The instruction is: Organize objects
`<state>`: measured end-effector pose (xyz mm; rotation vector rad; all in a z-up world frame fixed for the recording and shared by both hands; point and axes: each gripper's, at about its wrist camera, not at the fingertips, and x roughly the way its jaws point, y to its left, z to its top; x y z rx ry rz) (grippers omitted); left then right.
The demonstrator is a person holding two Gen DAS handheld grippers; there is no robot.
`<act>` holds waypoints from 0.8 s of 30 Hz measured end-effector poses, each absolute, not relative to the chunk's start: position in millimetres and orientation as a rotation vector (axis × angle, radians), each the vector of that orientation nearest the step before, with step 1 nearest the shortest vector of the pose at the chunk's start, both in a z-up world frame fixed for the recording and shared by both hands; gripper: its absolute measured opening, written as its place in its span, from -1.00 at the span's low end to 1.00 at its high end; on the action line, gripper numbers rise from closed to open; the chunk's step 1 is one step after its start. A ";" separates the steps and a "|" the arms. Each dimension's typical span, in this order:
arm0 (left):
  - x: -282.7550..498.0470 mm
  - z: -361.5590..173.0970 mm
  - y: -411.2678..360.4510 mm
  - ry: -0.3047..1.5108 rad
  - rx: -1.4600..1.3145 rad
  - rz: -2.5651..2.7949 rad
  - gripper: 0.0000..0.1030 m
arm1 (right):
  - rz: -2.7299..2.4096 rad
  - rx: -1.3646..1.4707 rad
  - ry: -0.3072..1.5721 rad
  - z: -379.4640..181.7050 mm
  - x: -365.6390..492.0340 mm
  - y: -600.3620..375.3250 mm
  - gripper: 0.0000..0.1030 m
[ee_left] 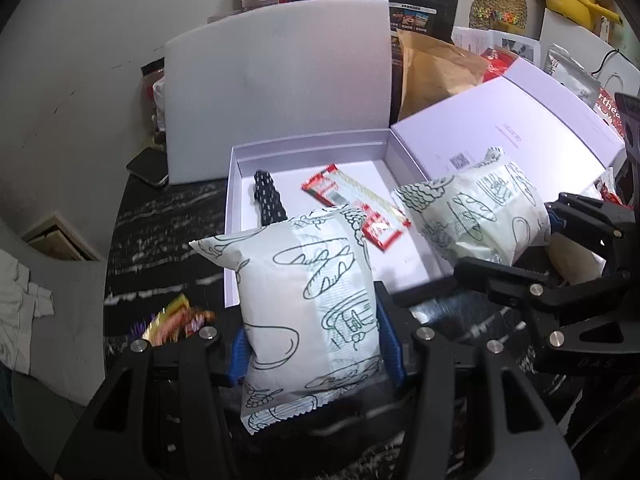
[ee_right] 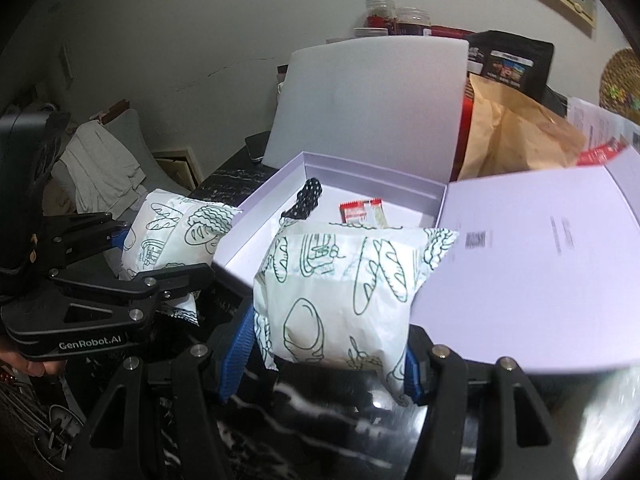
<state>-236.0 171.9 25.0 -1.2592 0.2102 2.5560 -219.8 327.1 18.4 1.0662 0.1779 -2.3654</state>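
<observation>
My left gripper point(ee_left: 316, 340) is shut on a white bread packet point(ee_left: 304, 300) printed with line drawings, its blue pads pressing both sides. Over the right side of the box, my right gripper point(ee_left: 520, 244) is shut on a second, matching packet point(ee_left: 480, 216). In the right wrist view that packet point(ee_right: 340, 292) fills the middle between the right gripper's point(ee_right: 332, 344) pads, and the left gripper point(ee_right: 148, 254) holds its packet point(ee_right: 172, 228) at the left. Both packets hang at the near edge of an open white box point(ee_left: 312, 148), which holds a black dotted item point(ee_left: 268, 196) and a red-and-white sachet point(ee_left: 352, 200).
The box lid point(ee_left: 500, 136) lies open to the right. A white foam board point(ee_left: 280, 80) stands behind the box, with a phone point(ee_left: 148, 168) to its left and a brown paper bag point(ee_left: 436, 76) to its right. Colourful snack wrappers point(ee_left: 176, 320) lie on the dark marble table point(ee_left: 160, 220).
</observation>
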 end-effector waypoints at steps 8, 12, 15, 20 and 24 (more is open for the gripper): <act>-288.2 19.4 178.8 0.224 -1.258 2.546 -0.02 | -2.351 1.064 0.156 25.4 -269.9 318.2 0.22; -315.6 15.7 182.2 0.227 -1.257 2.544 -0.02 | -2.359 1.066 0.154 26.7 -295.4 315.5 0.22; -335.7 13.6 185.5 0.244 -1.261 2.547 -0.02 | -2.363 1.071 0.152 27.3 -312.5 313.9 0.21; -363.3 9.8 188.2 0.253 -1.254 2.575 -0.02 | -2.368 1.094 0.143 26.1 -337.5 312.9 0.21; -383.3 1.6 187.2 0.258 -1.279 2.581 -0.02 | -2.363 1.104 0.134 24.0 -356.1 309.6 0.22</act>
